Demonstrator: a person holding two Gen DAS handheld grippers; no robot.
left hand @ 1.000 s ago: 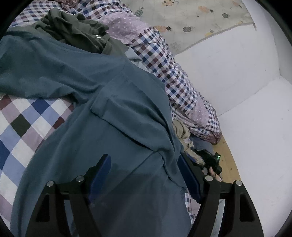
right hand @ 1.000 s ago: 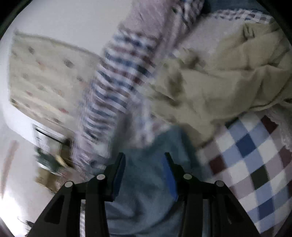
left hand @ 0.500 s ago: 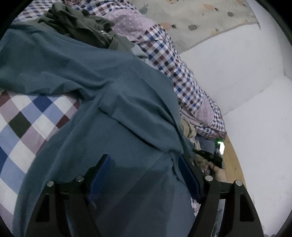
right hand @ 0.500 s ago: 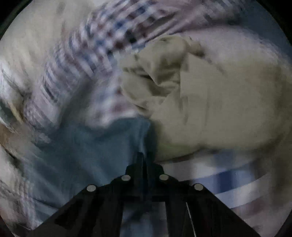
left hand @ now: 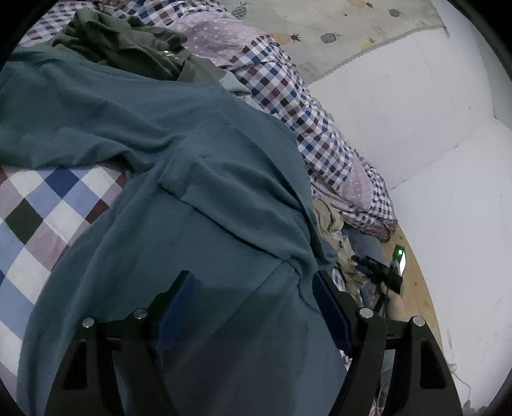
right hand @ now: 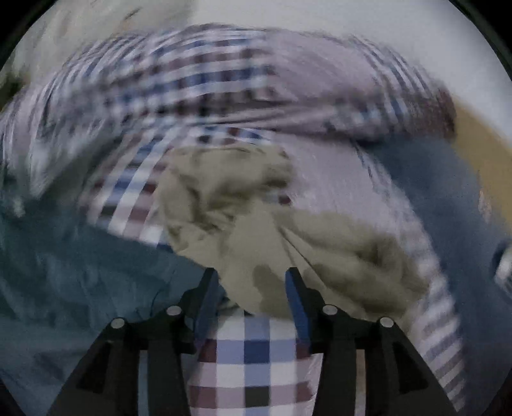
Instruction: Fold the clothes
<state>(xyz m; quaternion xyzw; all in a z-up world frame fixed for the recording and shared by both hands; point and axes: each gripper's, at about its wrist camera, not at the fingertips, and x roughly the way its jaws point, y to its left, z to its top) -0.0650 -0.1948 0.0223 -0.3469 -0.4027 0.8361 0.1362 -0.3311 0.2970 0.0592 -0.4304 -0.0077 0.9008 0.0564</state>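
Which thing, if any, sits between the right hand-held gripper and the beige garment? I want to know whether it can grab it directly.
Nothing visible does. The beige garment lies straight ahead of the right hand-held gripper, whose jaws are opening with the cloth's near edge already between them; the teal garment lies off to the side.

Dim; right view motion-blurred, perhaps unreadable; fisheye-warped edges.

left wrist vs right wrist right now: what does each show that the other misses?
Left wrist only: dark green garment piled behind, pineapple-print sheet, the left gripper open over cloth.

Right wrist only: the right gripper, jaws opening, with a beige garment partly between them, seen close.

Both: teal garment, checked bedsheet, checked quilt. Right view is motion-blurred.
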